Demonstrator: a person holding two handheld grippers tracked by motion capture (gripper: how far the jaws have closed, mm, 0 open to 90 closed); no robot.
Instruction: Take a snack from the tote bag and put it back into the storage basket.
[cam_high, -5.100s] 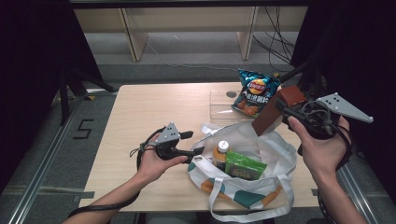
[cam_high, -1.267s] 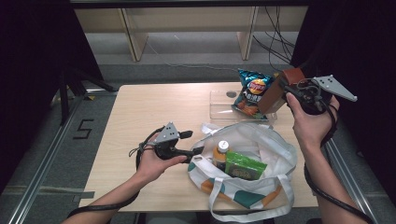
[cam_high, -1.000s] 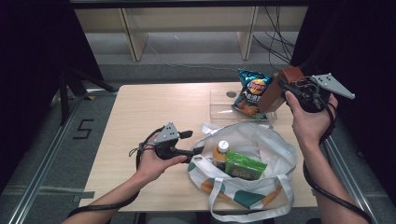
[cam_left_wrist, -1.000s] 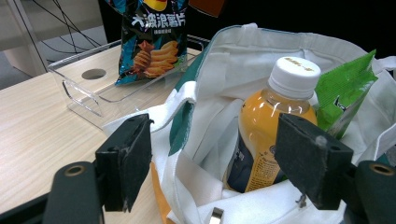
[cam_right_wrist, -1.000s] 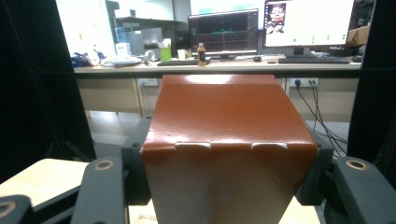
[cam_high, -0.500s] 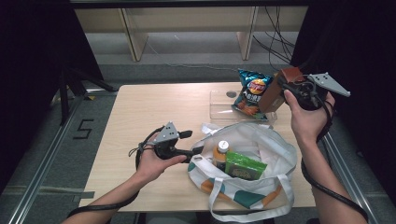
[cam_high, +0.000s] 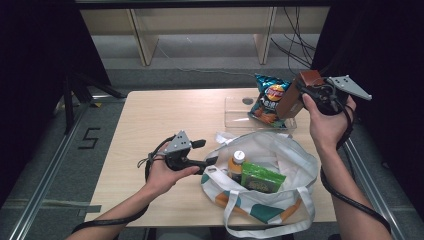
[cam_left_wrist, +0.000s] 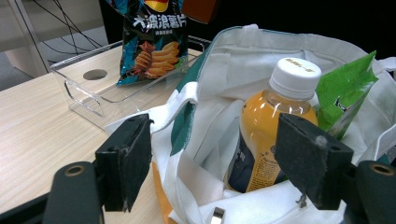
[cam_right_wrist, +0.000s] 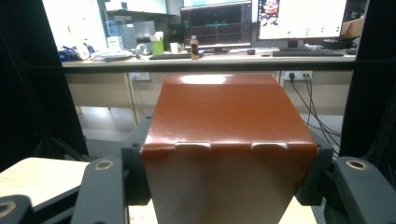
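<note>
- The white tote bag (cam_high: 270, 180), soft cloth with teal and orange patches, holds an orange juice bottle (cam_high: 236, 165) with a white cap and a green crinkly packet (cam_high: 261, 177).
- The clear plastic tray (cam_high: 240, 107) at 12 o'clock of the bag holds a glossy chip bag (cam_high: 269, 97).
- The right gripper (cam_high: 312, 92) clamps a smooth brown carton (cam_high: 300, 92), raised at the tray's 3 o'clock.
- The left gripper (cam_high: 212, 161) is spread around the bag's rim, not pinching.
</note>
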